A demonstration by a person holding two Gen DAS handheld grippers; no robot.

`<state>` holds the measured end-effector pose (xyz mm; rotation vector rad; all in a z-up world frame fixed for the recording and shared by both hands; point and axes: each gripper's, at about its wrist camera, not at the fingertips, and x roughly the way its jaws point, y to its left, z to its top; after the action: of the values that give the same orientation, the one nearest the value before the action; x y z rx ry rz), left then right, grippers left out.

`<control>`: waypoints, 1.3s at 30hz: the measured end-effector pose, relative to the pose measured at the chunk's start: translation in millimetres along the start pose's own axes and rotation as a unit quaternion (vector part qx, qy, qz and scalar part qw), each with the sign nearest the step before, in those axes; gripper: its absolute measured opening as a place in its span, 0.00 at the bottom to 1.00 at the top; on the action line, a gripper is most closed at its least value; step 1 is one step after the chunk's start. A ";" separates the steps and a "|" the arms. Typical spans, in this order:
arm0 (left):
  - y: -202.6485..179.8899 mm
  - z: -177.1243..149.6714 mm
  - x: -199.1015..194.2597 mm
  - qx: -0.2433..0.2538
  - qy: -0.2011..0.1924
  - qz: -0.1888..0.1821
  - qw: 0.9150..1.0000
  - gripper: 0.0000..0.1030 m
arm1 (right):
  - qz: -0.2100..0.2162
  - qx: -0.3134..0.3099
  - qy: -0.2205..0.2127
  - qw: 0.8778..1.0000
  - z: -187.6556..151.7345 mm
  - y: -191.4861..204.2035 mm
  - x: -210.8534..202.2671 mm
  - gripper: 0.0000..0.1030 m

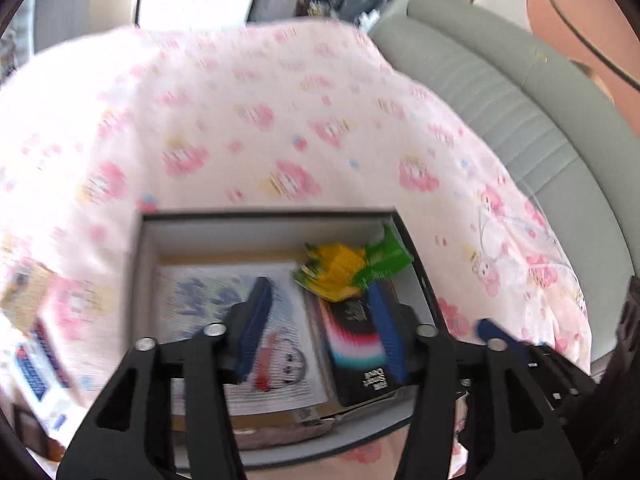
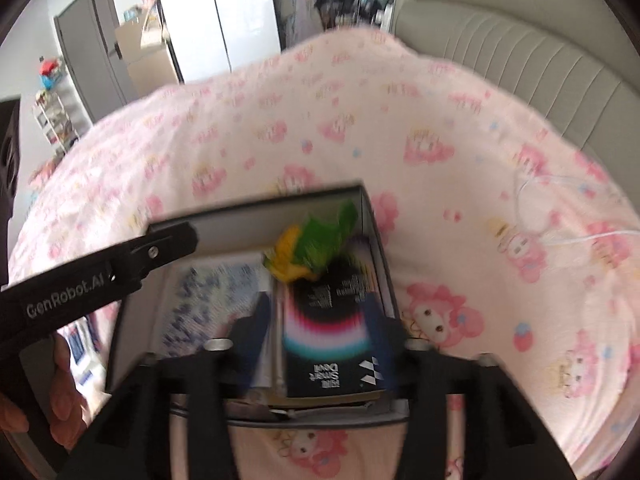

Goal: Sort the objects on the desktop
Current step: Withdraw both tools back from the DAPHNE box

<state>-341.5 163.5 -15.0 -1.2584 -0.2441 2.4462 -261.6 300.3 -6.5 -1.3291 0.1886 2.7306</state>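
Fingers first: the left gripper (image 1: 316,330) hangs over the open box with its blue-padded jaws spread wide and nothing between them. The right gripper (image 2: 316,338) sits just alongside, its jaws also apart, and the black booklet with the pink-and-teal rainbow arc (image 2: 328,332) lies framed between its fingers. Both views are smeared by motion, so I can't tell whether those pads are touching the booklet's edges or floating above it.

Out from the tools, the shallow grey-walled cardboard box (image 1: 138,280) is already carrying cargo. An illustrated white paper sheet with blue print and a cartoon figure (image 1: 276,344) lies flat on the left of the box floor, the booklet rests on the right, and a crinkled green-and-yellow snack packet (image 1: 348,266) is tucked in the far right corner, overlapping the booklet's far end. The box rests on a pink floral cartoon-print bedsheet (image 1: 280,120), with a grey padded headboard (image 1: 500,80) beyond.

By my read, the sorting is well along, and this is the moment just after a drop-off into the box or a tidy-up of what's inside. At the left edge of the left wrist view a blue-and-white printed item (image 1: 38,368) lies outside the box, likely next. That calls for lifting clear of the box walls, swinging left and closing squarely on it.
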 end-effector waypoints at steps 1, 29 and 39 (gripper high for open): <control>1.7 2.1 -13.3 0.002 -0.013 0.007 1.000 0.69 | -0.005 0.001 -0.011 1.000 2.2 4.5 -11.8 0.56; 28.2 -117.2 -239.6 0.045 -0.150 0.130 0.979 0.99 | 0.018 -0.040 -0.108 0.993 -84.2 103.8 -171.5 0.68; 35.1 -202.9 -280.0 0.028 -0.171 0.132 0.976 1.00 | 0.029 -0.060 -0.123 0.990 -159.0 110.5 -204.5 0.69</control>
<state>-37.8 14.0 63.9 -0.8872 -0.1014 2.8723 -28.3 159.6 64.9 -1.0109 0.0432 2.9660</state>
